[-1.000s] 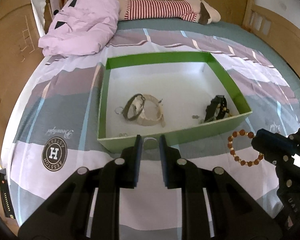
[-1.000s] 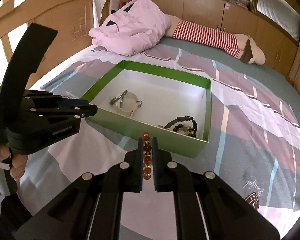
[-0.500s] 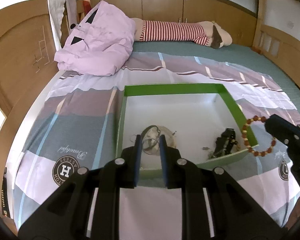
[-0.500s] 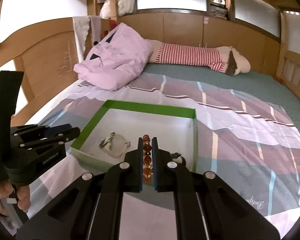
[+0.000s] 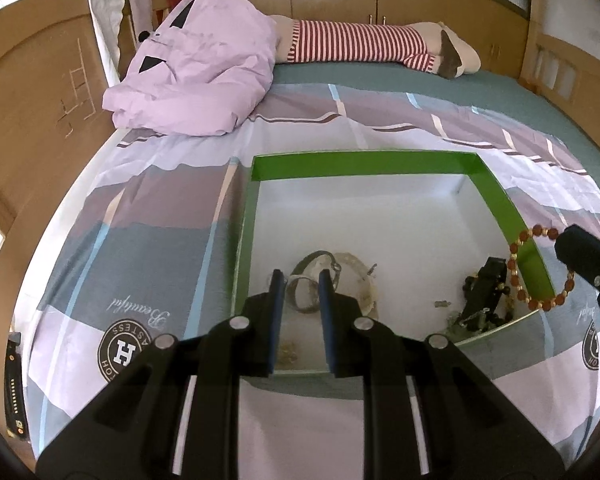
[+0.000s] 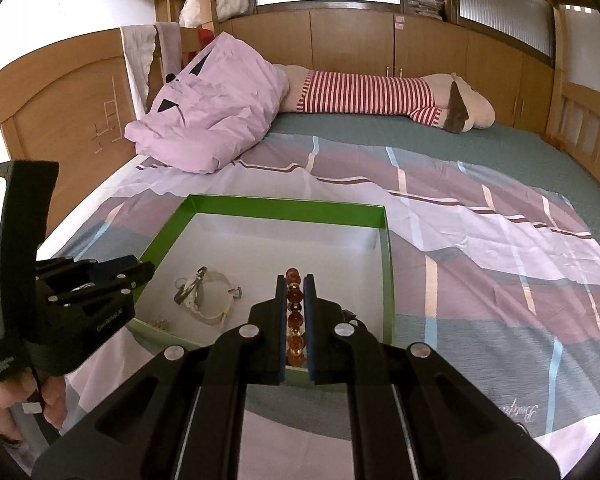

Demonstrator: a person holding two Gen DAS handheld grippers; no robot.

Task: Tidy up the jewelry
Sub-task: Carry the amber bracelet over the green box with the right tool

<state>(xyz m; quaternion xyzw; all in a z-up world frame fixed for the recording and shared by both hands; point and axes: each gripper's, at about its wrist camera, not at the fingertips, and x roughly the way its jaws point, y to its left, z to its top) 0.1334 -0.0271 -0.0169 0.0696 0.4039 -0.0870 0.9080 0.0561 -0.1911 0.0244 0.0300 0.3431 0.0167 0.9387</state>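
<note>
— Pinching anything, that right gripper [image 6: 295, 320]?
— Yes, the amber bead bracelet [image 5: 540, 268], held over the green box [image 5: 364, 162] at its right wall.
— And the left gripper [image 5: 302, 312]?
— Spread apart, empty, above the pale bangles [image 6: 206, 294] inside.

Both grippers are matte black with round silver screws, blue-lined fingers [image 5: 277, 312], and white lettering on the left gripper [image 6: 144, 270].

Glossy bead bracelet [image 6: 295, 320], matt cardboard box [image 5: 364, 163], cloth bedsheet [image 5: 160, 216], wooden headboard [image 5: 28, 100]
</note>
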